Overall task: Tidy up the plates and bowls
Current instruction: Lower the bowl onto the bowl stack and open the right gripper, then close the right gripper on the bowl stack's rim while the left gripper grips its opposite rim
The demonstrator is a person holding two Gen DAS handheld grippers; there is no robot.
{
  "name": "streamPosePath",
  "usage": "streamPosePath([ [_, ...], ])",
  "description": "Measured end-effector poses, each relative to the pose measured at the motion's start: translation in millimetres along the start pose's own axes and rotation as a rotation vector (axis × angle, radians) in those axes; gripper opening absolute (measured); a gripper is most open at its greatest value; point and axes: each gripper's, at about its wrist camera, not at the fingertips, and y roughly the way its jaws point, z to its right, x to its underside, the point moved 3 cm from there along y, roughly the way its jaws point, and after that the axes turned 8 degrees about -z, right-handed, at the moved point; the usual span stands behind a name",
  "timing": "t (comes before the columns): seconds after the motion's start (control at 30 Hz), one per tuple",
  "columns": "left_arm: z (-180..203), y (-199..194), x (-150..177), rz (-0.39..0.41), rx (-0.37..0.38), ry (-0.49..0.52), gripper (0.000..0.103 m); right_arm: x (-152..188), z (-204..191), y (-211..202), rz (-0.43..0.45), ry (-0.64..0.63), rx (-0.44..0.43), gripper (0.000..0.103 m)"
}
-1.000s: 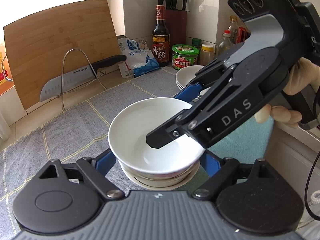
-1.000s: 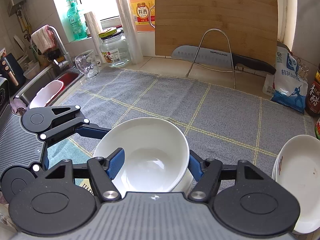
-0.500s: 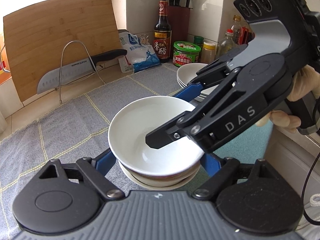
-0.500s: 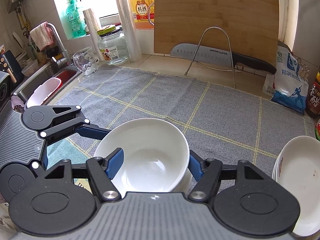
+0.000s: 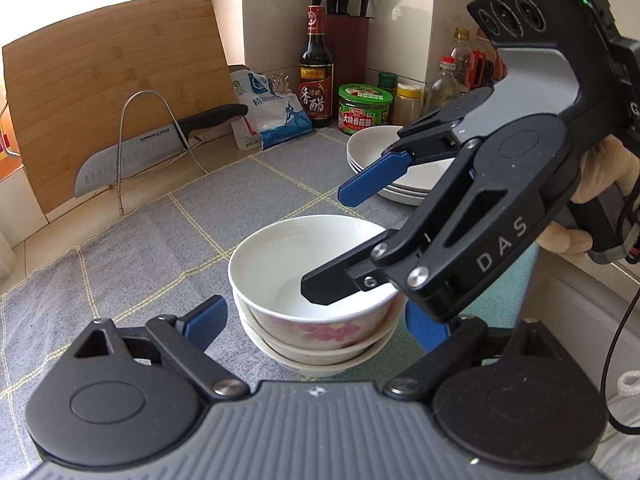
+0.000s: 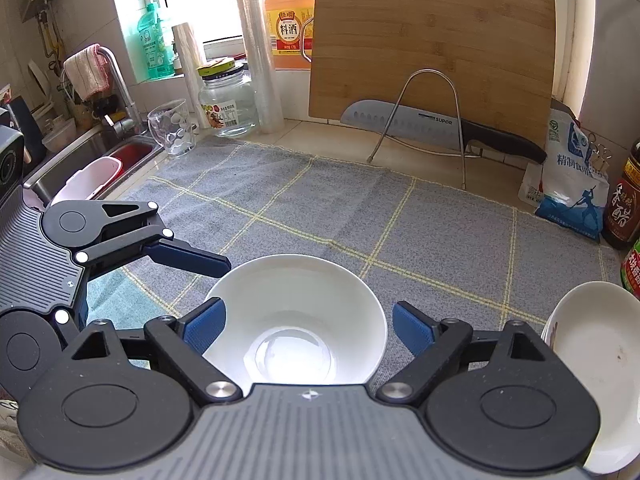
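Note:
A stack of white bowls [image 5: 316, 308], the top one with a pink flower pattern, stands on the grey checked cloth [image 5: 160, 248]. It also shows in the right wrist view [image 6: 296, 316]. A stack of white plates [image 5: 400, 168] sits behind it, at the right edge in the right wrist view [image 6: 596, 360]. My left gripper [image 5: 316, 328] is open, its fingers on either side of the bowls and apart from them. My right gripper [image 6: 308, 324] is open above the top bowl, also clear of it.
A bamboo cutting board [image 6: 432, 60] and a knife [image 6: 432, 128] on a wire rack stand at the back. Sauce bottle [image 5: 316, 72], jars, salt bag [image 5: 268, 112] and knife block line the right wall. A sink [image 6: 92, 164], a glass and a jar lie at left.
Both grippers have opened, let go of the top bowl and drawn back and up. The bowl now rests nested on the stack.

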Motion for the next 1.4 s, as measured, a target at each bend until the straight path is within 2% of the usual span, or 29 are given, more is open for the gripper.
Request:
streamPosePath([
  [0.37,-8,-9,17,-0.004,-0.013,-0.012,0.096,15,-17,-4,0.030,-0.023,0.119,0.100],
  [0.4,-10,-10,19,-0.003,-0.011,-0.007,0.096,16,-18,-7,0.041,-0.024,0.131,0.103],
  [0.53,-18,-13,24,0.005,-0.003,0.029,0.096,24,-22,-18,0.046,-0.019,0.165,0.103],
  [0.7,-29,-7,34,-0.005,0.033,0.086,0.096,41,-30,-23,0.017,0.009,0.229,0.103],
  [0.93,-31,18,45,-0.038,0.059,0.144,0.096,73,-36,-4,-0.073,0.072,0.295,0.103],
  [1.2,-28,37,49,-0.069,0.042,0.137,0.095,80,-23,22,-0.108,0.051,0.267,0.103],
  [1.4,-24,48,43,-0.090,0.021,0.123,0.095,78,-5,38,-0.122,0.004,0.189,0.103],
])
